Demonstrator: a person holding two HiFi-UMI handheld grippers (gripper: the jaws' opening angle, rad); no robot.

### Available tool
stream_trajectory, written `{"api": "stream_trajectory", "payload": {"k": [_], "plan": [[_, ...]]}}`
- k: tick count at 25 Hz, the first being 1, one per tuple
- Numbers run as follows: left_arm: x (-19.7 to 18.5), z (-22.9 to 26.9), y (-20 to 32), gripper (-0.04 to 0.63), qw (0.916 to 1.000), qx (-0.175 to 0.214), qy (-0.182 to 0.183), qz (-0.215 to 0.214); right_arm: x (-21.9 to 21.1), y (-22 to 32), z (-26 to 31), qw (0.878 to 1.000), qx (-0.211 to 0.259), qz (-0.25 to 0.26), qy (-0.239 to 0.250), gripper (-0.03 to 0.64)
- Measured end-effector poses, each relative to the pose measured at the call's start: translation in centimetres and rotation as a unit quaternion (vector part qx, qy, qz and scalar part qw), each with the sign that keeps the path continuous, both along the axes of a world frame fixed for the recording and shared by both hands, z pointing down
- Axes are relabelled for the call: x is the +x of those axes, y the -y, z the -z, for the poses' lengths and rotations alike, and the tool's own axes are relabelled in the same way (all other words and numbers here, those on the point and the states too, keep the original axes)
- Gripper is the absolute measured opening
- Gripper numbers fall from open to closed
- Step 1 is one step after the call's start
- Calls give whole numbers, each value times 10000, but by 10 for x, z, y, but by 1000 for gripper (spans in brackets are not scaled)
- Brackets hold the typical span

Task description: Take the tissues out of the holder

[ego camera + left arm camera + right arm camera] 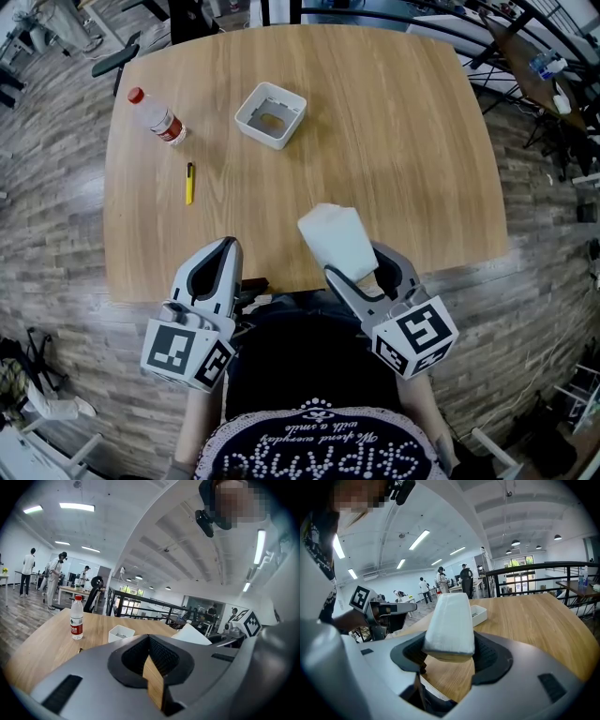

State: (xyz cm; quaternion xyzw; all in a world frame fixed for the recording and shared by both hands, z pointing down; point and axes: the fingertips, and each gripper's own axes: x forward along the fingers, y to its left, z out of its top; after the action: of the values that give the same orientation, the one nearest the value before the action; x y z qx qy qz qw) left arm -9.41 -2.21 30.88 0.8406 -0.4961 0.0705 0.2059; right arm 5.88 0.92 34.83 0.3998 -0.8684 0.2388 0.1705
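White tissue pack (336, 242) is clamped between the jaws of my right gripper (354, 264), above the near edge of the wooden table (422, 169). My left gripper (225, 247) has its jaws pressed together on nothing. The holder (259, 131) stands well apart, farther up the table.

A round-cornered wooden table (394, 169) stands on a grey plank floor (56, 206); a clear water bottle (156, 116) with red cap and red label stands upright near its far left corner; a yellow pen (189, 183) lies near the bottle, apart from it; a black railing (543, 569) runs beyond the table; people (55, 576) stand at desks far behind.
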Motion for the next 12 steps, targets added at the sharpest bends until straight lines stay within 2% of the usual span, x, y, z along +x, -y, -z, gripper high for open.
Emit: {"api": "stream_trajectory", "payload": {"k": [12], "plan": [[-5,1,-2,6,9999,-26,21,98,4,-9,5,9999,-64,39,89,273]]}}
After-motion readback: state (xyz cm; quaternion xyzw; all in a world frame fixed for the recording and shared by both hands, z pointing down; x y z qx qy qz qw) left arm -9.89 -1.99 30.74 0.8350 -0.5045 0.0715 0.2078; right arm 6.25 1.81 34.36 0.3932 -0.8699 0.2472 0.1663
